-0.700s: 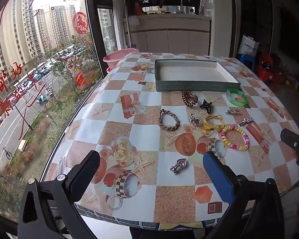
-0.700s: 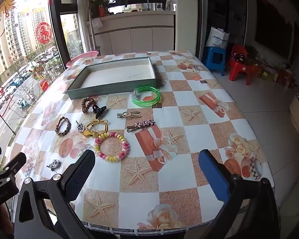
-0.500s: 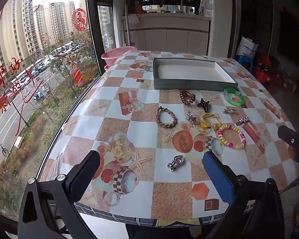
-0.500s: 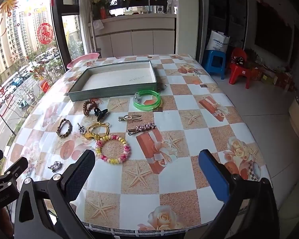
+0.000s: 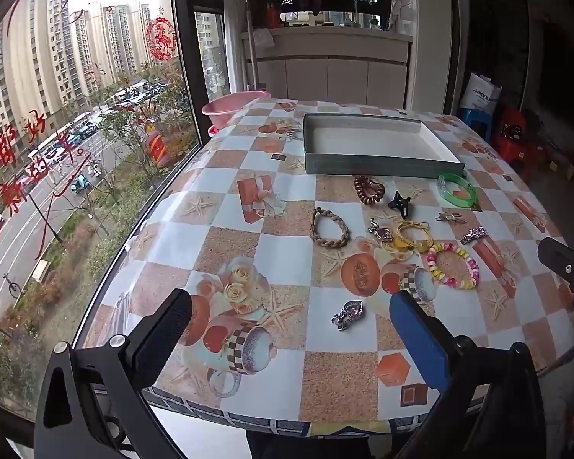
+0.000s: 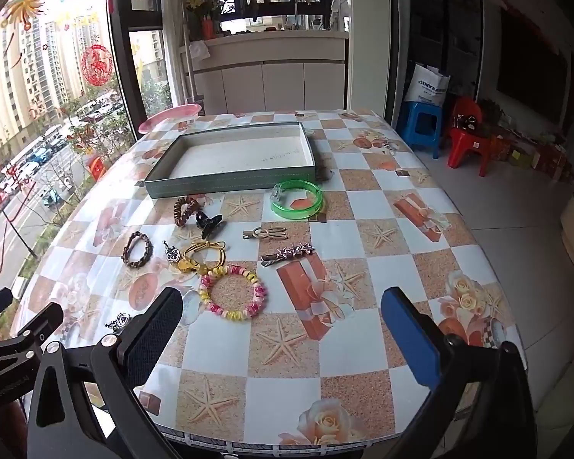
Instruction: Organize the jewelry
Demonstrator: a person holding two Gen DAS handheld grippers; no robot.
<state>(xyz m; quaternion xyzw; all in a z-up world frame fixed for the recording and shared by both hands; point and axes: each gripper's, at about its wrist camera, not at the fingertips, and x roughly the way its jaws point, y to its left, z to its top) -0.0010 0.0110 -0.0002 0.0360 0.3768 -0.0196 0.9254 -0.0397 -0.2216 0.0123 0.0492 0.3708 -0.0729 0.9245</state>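
Left gripper [image 5: 291, 313] and right gripper [image 6: 281, 308] hover spread wide, holding nothing. Left view alone shows the silver heart pendant [image 5: 348, 314] clearly; right view catches the red stool [image 6: 468, 141].

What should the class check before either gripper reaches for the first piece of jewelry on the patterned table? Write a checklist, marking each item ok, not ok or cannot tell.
1. Left gripper jaws open, holding nothing: ok.
2. Right gripper jaws open, holding nothing: ok.
3. Shallow grey rectangular tray has bare floor for jewelry: ok.
4. Small silver heart-shaped charm lies apart from other pieces, nearest the left gripper: ok.
5. Pink-and-yellow beaded bracelet free of the yellow cord hair tie: cannot tell; they touch or overlap.
6. Translucent green plastic bangle clear of the tray wall: ok.
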